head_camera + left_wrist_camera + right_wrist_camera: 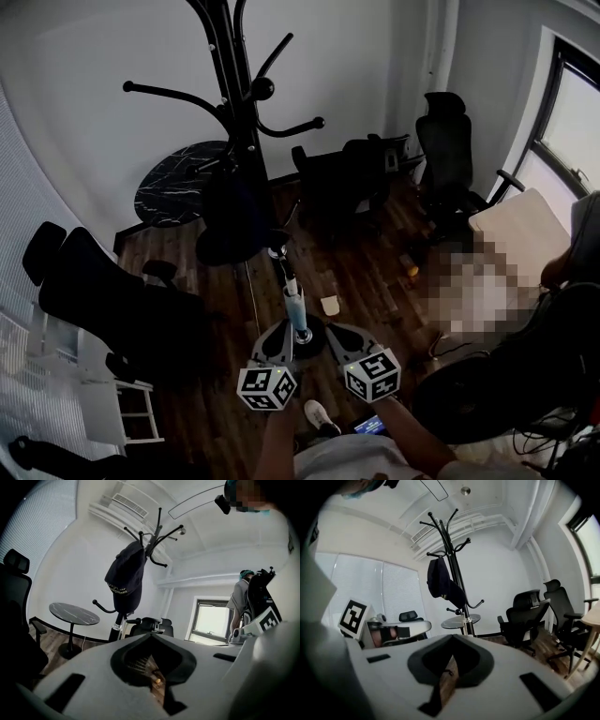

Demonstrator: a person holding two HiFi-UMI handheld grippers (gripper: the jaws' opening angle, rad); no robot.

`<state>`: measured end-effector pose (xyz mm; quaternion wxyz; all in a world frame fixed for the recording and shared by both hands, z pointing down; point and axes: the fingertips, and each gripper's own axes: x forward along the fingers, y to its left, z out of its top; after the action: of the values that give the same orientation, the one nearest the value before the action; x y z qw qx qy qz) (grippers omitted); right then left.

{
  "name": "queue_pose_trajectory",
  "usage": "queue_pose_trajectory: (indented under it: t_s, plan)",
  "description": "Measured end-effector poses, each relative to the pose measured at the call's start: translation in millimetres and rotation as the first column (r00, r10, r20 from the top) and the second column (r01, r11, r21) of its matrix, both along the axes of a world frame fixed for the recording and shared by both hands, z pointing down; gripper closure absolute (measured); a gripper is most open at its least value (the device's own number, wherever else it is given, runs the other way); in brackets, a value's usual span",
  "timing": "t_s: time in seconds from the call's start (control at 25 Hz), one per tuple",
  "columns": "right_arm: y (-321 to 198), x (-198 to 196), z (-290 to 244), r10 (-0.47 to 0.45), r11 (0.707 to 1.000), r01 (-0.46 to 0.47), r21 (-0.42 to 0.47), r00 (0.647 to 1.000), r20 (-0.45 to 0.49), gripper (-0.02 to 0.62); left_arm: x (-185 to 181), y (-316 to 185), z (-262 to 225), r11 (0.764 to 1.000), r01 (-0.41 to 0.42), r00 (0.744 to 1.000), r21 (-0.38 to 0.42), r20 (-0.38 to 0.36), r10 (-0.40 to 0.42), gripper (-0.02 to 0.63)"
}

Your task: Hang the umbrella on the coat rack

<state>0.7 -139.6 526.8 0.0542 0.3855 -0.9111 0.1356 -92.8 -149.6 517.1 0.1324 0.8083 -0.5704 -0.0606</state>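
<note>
The black coat rack (242,112) stands ahead of me, its pole running down to a dark base between my grippers. A dark folded umbrella (230,220) hangs from one of its hooks, clear of both grippers. In the left gripper view the umbrella (125,578) droops below the hooks of the coat rack (152,536). The right gripper view shows the umbrella (443,585) on the left side of the coat rack (447,541). My left gripper (278,330) (151,635) and right gripper (335,330) (452,637) are low near the base, both shut and empty.
A round black marble table (183,183) stands behind the rack. Black office chairs (445,150) line the back right, and another chair (103,300) sits at the left. A wooden desk (525,234) is at the right. A person (241,602) stands near a window.
</note>
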Motion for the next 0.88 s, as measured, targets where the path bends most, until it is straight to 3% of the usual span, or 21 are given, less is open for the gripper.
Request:
queue_pose_trajectory:
  t_s: [0.28, 0.64, 0.88]
  plan:
    - [77, 41, -26, -0.01, 0.999, 0.008, 0.037, 0.998, 0.055, 0.583, 42, 85, -17, 1.0, 0.024, 0.999, 0.013, 0.04, -0.025, 0.586]
    - [147, 66, -34, -0.031, 0.996, 0.026, 0.083, 0.998, 0.062, 0.584, 50, 173, -24, 0.994, 0.094, 0.994, 0.051, 0.045, -0.097, 0.586]
    - [152, 71, -35, -0.051, 0.995, 0.051, 0.084, 0.999, -0.007, 0.584, 55, 173, -33, 0.993, 0.111, 0.993, 0.051, 0.043, -0.113, 0.586]
